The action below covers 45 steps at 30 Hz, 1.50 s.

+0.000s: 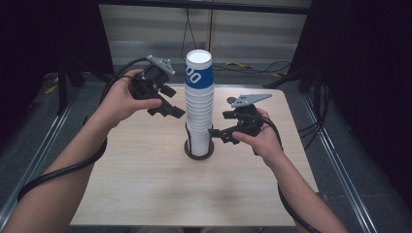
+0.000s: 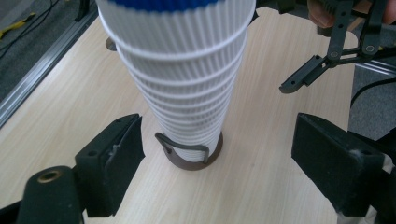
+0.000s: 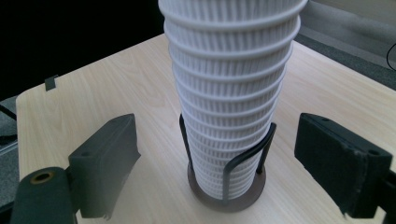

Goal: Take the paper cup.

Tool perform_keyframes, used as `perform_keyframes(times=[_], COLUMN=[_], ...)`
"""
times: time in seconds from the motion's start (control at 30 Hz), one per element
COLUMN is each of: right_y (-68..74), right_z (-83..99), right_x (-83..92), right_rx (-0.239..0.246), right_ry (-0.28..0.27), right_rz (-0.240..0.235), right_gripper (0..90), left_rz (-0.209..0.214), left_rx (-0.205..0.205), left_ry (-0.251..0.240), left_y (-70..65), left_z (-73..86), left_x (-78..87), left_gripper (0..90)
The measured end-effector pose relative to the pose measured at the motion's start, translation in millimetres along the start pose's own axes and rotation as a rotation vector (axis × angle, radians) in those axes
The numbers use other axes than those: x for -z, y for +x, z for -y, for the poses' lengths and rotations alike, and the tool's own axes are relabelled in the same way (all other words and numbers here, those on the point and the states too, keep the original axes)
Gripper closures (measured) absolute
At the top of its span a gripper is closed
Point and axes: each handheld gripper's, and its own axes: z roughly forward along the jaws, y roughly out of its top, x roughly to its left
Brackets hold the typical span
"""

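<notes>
A tall stack of white ribbed paper cups (image 1: pixel 199 114), its top cup banded in blue, stands upright in a dark round wire-framed holder (image 1: pixel 198 150) near the middle of the light wooden desk (image 1: pixel 145 184). The left gripper (image 1: pixel 176 112) hangs just left of the stack's upper half, jaws spread, not touching the cups. The right gripper (image 1: pixel 217 134) sits just right of the stack's lower part, jaws also spread wide. In both gripper views the stack rises between the open black jaws, with clear gaps either side.
</notes>
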Motion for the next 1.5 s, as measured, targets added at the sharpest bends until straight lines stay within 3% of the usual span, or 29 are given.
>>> perform_keyframes(times=[0.23, 0.4, 0.67, 1.07, 1.23, 1.5], right_y=[-0.5, -0.6, -6.6, -1.8, 0.9, 1.7], right_z=[-17.3, -26.4, -38.5, -53.5, -55.8, -58.1], right_x=[4.0, 5.0, 7.5, 1.7, -3.1, -5.4], right_rx=[0.015, 0.029, 0.009, 0.047, 0.054, 0.057], right_ry=[-0.018, -0.029, -0.058, -0.061, -0.064, -0.069], right_rz=[-0.011, -0.005, -0.007, 0.000, 0.004, 0.010], right_gripper=[12.8, 12.7, 12.7, 12.7, 12.4, 12.5], left_rz=[-0.007, -0.019, -0.024, -0.012, -0.032, -0.034], left_rx=[-0.025, -0.018, 0.005, 0.001, 0.001, 0.021], left_ry=[-0.003, -0.009, -0.045, -0.080, -0.073, -0.086], left_y=[-2.3, -0.8, 6.9, 8.3, 7.6, 11.3], left_z=[-23.9, -32.0, -45.3, -57.5, -62.2, -59.8], left_x=[4.3, 4.5, 2.8, -1.5, 0.0, 3.2], left_gripper=[16.5, 16.3, 15.9, 16.1, 19.4, 23.3])
